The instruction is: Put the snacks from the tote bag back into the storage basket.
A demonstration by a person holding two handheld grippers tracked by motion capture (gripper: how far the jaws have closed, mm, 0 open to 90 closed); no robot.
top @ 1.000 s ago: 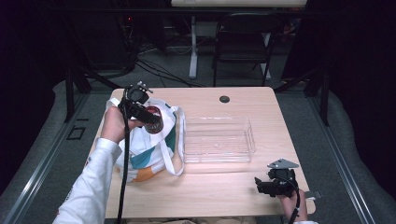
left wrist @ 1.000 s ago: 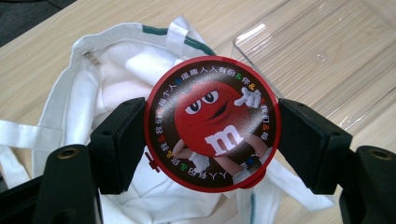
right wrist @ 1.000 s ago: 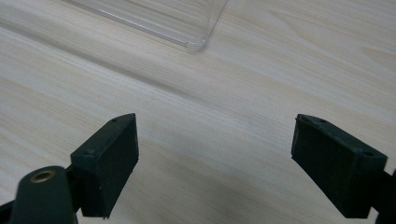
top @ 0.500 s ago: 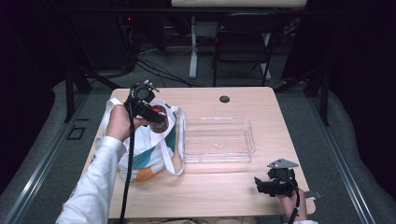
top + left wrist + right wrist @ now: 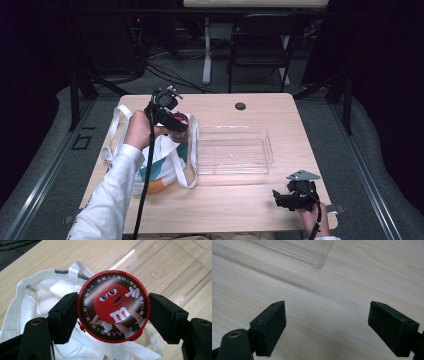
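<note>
A round red M&M's candy tin (image 5: 113, 306) with a cartoon lid is clamped between the jaws of my left gripper (image 5: 112, 315). In the high view that gripper (image 5: 172, 125) holds the tin (image 5: 179, 126) above the mouth of a white tote bag (image 5: 155, 165) at the table's left. A clear plastic tray (image 5: 232, 149) lies in the middle of the table; its bottom (image 5: 162, 267) shows just beyond the tin. My right gripper (image 5: 285, 199) rests low near the front right corner, open with nothing between its fingers (image 5: 272, 327). The tray's near corner (image 5: 317, 263) sits ahead of it.
The light wooden table (image 5: 240, 210) has bare surface in front of the tray and to its right. A small black round grommet (image 5: 240, 106) sits near the far edge. A dark chair (image 5: 260, 50) and cables stand on the floor behind the table.
My left gripper has lifted the tin up out of the bag and moved it slightly right, toward the tray. The right gripper has stayed where it was.
</note>
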